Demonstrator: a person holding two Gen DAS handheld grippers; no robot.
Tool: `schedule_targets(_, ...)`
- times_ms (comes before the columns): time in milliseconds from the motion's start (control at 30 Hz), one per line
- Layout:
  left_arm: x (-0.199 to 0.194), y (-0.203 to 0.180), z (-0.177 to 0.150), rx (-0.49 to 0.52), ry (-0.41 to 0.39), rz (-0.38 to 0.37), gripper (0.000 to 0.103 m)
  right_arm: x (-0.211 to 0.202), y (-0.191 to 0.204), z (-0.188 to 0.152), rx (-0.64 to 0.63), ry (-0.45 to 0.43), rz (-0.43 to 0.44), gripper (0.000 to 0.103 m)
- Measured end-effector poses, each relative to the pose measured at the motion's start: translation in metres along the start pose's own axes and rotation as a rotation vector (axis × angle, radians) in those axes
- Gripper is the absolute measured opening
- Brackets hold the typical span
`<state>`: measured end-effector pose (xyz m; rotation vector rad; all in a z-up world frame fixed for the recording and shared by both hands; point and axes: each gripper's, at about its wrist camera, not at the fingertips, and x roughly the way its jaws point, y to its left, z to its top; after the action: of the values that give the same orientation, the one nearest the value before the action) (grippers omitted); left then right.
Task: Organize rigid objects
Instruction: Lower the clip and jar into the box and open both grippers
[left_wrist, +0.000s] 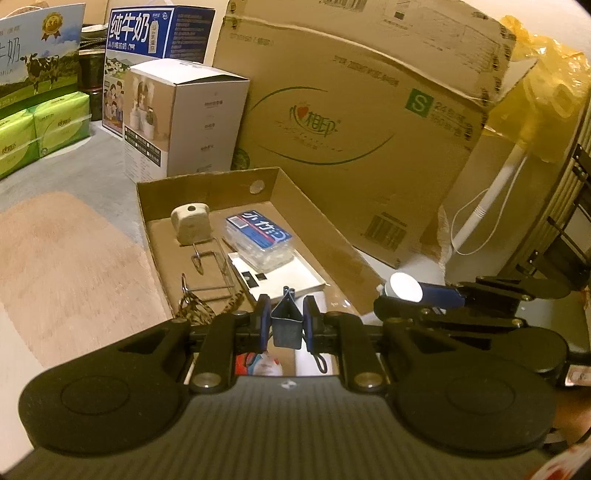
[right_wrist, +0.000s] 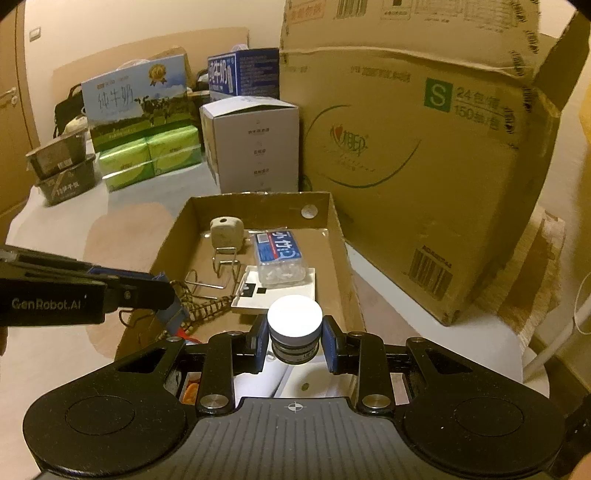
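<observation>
your left gripper (left_wrist: 286, 319) is clamped on a dark binder clip (left_wrist: 286, 325), handles pointing forward; your right gripper (right_wrist: 294, 338) squeezes a round white-lidded jar (right_wrist: 294, 326), upright, above the cardboard tray (right_wrist: 341, 258).

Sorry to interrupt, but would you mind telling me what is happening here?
A person is sorting small items into a shallow cardboard tray. The left gripper is shut on a dark binder clip, and the right gripper is shut on a small white-lidded jar. Both hover at the tray's near end, which already holds a blue-labelled plastic case and wire hooks.
</observation>
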<state>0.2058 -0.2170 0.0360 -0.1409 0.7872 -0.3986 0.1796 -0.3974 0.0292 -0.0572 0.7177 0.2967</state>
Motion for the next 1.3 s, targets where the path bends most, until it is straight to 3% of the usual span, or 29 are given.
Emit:
schedule_targets(900, 0.044, 0.019, 0.019, -0.006, 0.051, 0.033, 0.016, 0.031, -0.004, 0.012, -0.019, 0.038, 0.007, 0.031)
schedule_targets(1000, 0.045, 0.02, 0.019, -0.014, 0.048, 0.037, 0.028, 0.032, -0.004, 0.012, -0.018, 0.04, 0.01, 0.031)
schedule_targets(1300, 0.033, 0.03, 0.021, -0.018, 0.04, 0.073, 0.028, 0.033, 0.0, 0.013, -0.007, 0.045, 0.02, 0.031)
